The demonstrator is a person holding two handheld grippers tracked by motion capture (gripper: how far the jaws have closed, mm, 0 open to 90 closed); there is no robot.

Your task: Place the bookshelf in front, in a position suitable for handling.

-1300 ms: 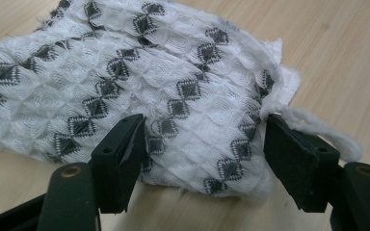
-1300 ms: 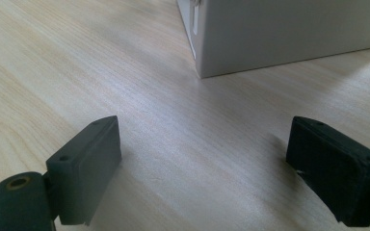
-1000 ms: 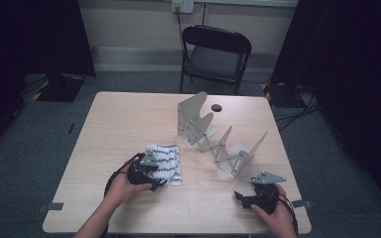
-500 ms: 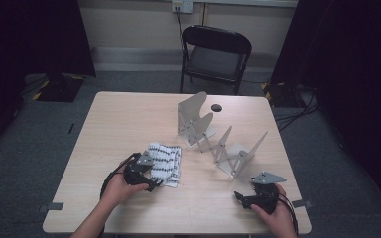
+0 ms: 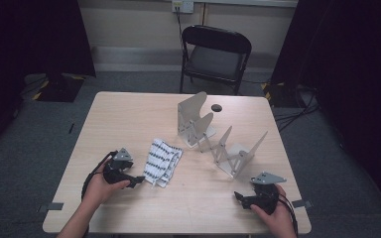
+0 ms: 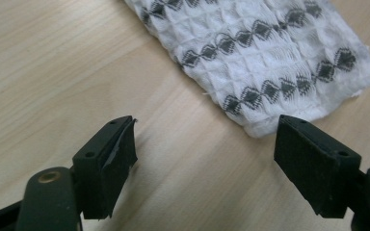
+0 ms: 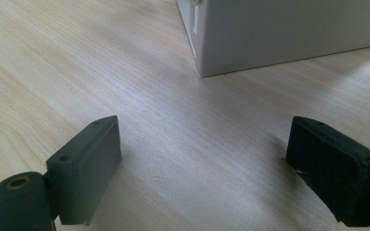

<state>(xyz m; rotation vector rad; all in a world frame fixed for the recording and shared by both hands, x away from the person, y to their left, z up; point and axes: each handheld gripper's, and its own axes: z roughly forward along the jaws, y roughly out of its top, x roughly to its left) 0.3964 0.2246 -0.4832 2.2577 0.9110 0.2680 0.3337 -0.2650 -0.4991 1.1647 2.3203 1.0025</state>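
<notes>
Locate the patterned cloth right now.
In the high view the cloth lies folded on the table, between the left gripper and the rack.

— Any words or numbers to read anywhere?
— None. Only a woven diamond pattern on the cloth, no letters.
— Labels on the folding rack or the table?
— Nothing legible there either.

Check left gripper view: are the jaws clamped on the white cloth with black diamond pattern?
No. The left gripper has its jaws wide apart over bare wood, with the white cloth with black diamond pattern lying beyond them.
</notes>
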